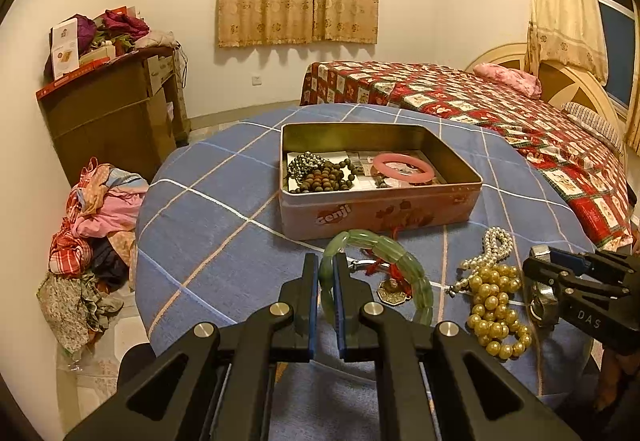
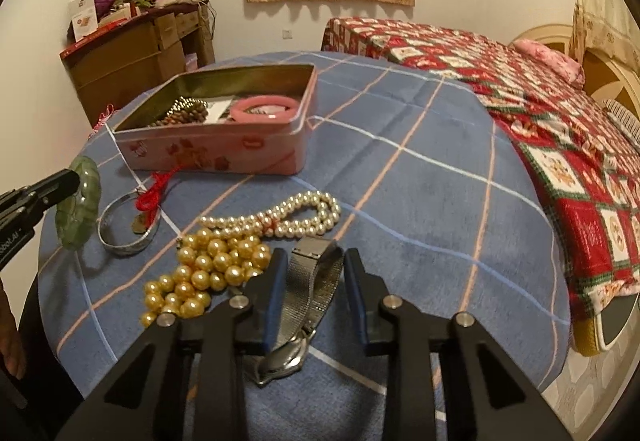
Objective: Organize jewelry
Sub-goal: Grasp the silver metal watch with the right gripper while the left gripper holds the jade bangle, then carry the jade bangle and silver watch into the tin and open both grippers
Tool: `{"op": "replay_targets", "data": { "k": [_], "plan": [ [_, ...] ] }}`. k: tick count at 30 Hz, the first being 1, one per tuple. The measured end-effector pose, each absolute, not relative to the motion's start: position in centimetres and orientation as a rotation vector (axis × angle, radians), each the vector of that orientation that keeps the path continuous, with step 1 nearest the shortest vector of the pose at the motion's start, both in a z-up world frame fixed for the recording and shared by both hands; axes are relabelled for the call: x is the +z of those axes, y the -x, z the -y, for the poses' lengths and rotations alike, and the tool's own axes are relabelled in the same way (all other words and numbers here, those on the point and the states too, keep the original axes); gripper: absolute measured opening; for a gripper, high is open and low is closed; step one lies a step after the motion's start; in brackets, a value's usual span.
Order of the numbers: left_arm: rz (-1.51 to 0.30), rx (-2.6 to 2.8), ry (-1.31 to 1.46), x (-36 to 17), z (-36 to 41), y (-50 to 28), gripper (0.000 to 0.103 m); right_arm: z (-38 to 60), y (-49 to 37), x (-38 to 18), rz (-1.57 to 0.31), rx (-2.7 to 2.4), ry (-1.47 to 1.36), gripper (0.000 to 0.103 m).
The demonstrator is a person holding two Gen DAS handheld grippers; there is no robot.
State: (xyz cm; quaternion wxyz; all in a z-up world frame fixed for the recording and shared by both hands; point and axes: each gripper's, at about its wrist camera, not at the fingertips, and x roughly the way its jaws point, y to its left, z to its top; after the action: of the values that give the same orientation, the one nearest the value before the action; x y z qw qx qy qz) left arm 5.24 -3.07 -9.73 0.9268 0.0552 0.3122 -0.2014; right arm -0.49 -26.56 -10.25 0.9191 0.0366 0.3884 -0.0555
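My left gripper is shut on a green jade bead bracelet, held just above the table in front of the open pink tin; the bracelet also shows in the right wrist view. The tin holds dark bead strings and a pink bangle. My right gripper is open around a silver mesh-band watch lying on the table. Gold pearls, white pearls, a silver bangle and a red-corded charm lie on the cloth.
The round table has a blue checked cloth. A bed with a red patterned cover stands to the right. A wooden cabinet and a heap of clothes are to the left.
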Motion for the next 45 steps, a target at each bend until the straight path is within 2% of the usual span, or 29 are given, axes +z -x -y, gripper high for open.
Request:
{"op": "replay_targets", "data": {
  "k": [11, 12, 36, 45],
  "plan": [
    [-0.586, -0.408, -0.130, -7.2, 3.3, -6.6, 0.006, 26.1, -0.7, -6.7, -0.720, -0.079, -0.038, 0.030],
    [-0.583, -0.407, -0.133, -7.1, 3.4, -6.7, 0.006, 26.0, -0.9, -6.5, -0.718, -0.072, -0.033, 0.019],
    [-0.518, -0.359, -0.223, -3.5, 6.8, -14.2, 0.006, 24.6, -8.0, -1.6, -0.597, -0.014, 0.081, 0.019],
    [-0.553, -0.314, -0.255, -4.8, 8.0, -17.9, 0.006, 23.5, -11.9, -2.9, -0.616, -0.015, 0.114, 0.019]
  ]
}}
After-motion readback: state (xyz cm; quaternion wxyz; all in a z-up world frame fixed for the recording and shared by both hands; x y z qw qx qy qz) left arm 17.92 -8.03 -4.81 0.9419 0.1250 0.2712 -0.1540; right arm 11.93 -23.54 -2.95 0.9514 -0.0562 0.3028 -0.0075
